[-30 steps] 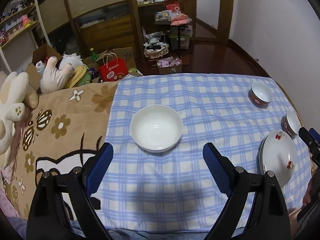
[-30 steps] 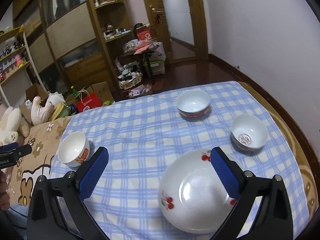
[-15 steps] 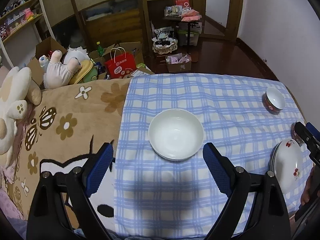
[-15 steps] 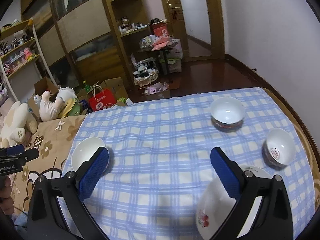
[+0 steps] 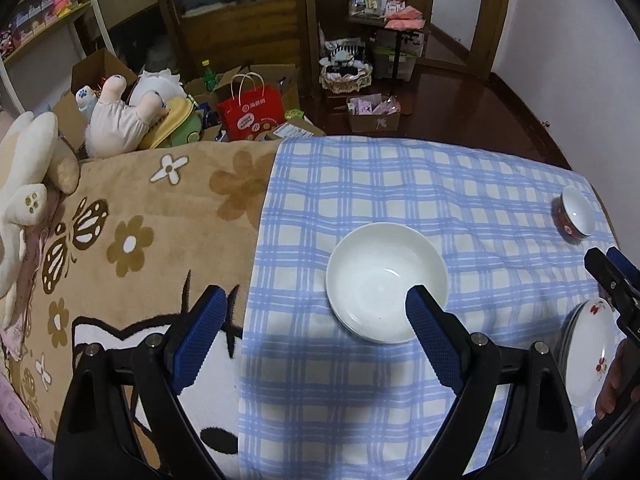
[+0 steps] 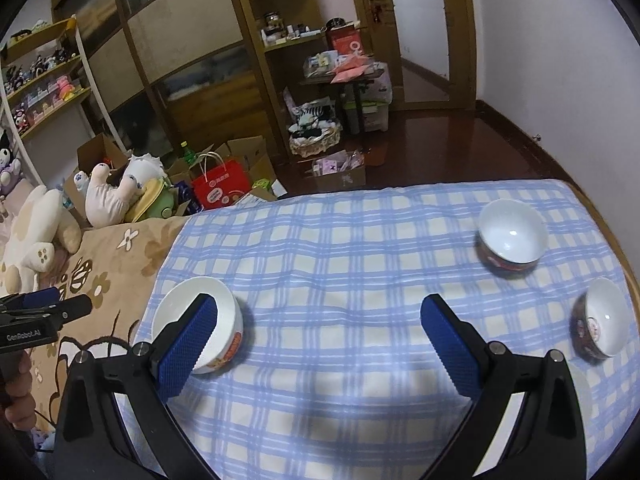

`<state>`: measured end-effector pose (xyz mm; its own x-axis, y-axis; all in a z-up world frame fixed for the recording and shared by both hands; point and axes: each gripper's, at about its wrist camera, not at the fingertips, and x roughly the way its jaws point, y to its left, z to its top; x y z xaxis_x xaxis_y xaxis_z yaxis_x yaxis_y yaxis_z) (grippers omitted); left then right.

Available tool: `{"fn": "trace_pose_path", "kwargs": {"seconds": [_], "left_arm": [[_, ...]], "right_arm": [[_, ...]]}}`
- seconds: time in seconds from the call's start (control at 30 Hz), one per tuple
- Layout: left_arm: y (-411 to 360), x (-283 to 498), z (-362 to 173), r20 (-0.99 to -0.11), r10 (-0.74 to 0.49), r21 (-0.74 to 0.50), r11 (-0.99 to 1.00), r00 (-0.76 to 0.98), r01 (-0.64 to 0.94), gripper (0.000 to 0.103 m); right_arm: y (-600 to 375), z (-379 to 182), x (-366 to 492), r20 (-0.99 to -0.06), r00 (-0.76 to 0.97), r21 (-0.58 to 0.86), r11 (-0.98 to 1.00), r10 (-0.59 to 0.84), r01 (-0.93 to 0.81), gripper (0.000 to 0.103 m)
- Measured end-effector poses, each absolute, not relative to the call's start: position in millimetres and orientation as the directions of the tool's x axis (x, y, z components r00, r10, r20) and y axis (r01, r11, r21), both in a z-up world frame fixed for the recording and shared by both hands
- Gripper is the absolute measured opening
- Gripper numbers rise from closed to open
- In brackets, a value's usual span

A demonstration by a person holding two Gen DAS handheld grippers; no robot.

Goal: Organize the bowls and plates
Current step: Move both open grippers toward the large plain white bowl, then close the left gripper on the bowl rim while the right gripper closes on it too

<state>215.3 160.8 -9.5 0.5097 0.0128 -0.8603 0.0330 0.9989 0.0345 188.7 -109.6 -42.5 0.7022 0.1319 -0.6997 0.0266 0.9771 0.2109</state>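
**Left gripper lines up on white bowl as sorting gets under way**

A plain white ceramic bowl [image 5: 386,282] sits upright on a blue-and-white checked cloth [image 5: 360,400], just right of centre in the left wrist view and close to the cloth's left edge, where a brown flowered blanket [image 5: 132,240] begins. The left gripper [image 5: 312,334] hangs over it with its blue-padded fingers spread wide and nothing between them; the right-hand pad overlaps the bowl's near rim in the frame, while the left-hand pad stands over the blanket's edge. The bowl therefore lies ahead of the fingers and off to the right of their midline, so a grasp would seem to call for a shift rightward and down. Being round, the bowl offers no long axis to align with.

The right gripper [image 6: 320,338], likewise spread and empty, hovers over bare cloth at the middle of its own view. The same white bowl, showing an orange print on its side, sits at lower left there, partly behind the left-hand pad. A red-banded white bowl [image 6: 510,236] stands at upper right and a small dark-patterned bowl [image 6: 600,320] at the right edge. A stack of white plates with red cherry motifs [image 5: 588,348] shows at the far right of the left wrist view. The left gripper looks nearer the white bowl.
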Motion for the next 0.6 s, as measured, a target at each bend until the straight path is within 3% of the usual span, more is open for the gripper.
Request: {"fn": "trace_pose_path", "kwargs": {"seconds": [0.6], "left_arm": [[178,266,-94,-0.933,-0.018,-0.013,1.0,0.361,0.018,0.09]], "right_arm": [[-60,-114,244,-0.791,0.577,0.248,0.969,0.202,0.002,0.103]]}}
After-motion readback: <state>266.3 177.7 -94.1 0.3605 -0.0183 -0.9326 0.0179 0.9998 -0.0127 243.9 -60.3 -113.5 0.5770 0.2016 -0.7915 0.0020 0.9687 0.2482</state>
